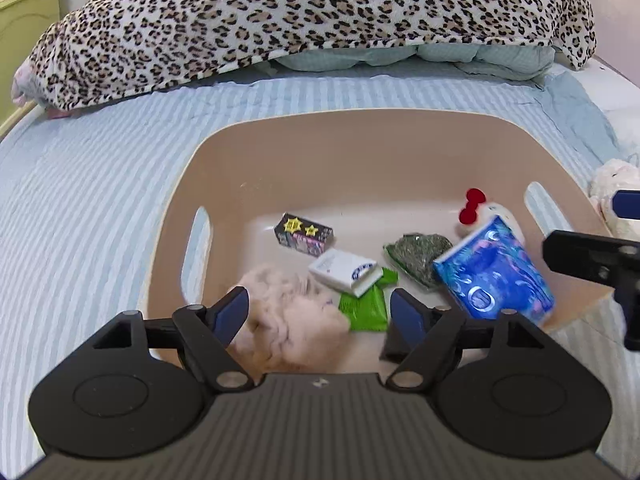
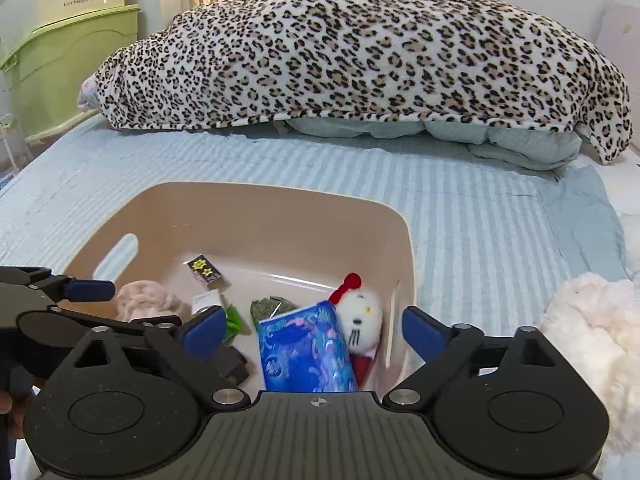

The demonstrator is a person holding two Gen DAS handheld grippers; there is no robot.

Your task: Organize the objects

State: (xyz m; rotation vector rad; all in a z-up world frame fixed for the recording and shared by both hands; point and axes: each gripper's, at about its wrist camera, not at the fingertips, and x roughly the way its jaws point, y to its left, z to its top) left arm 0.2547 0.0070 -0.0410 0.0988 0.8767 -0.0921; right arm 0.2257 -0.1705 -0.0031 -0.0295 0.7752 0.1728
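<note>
The basket (image 1: 280,152), beige plastic with slot handles in its side walls, sits on the bed (image 1: 100,200) with its pale blue striped cover, and both grippers hang over its near edge. Behind it, right across the far end of the bed, a leopard-print blanket (image 2: 360,52) is heaped over a pale green quilt (image 2: 460,132). A green cabinet (image 2: 68,60) stands beside the bed on the left. A white plush toy (image 2: 588,320) lies on the cover just outside the basket's right wall.

Into the basket now: a blue cup (image 1: 494,268) printed with sea creatures lies tilted against the right side, and a white cat doll (image 2: 362,316) with a red bow is tucked just behind it, touching it. A blurred pink fluffy toy (image 1: 288,316) sits between the left gripper (image 1: 320,312) fingers, but the blue pads stand clear of it, spread apart with nothing pinched. The right gripper (image 2: 312,330) is spread wide too, its pads either side of the blue cup and not pressing on it. In the middle, a white box (image 1: 346,272) rests on a green packet (image 1: 366,308), a clear bag of dark green bits (image 1: 418,256) lies beside them, and a small black box (image 1: 303,234) with yellow stars sits further back on the floor.
</note>
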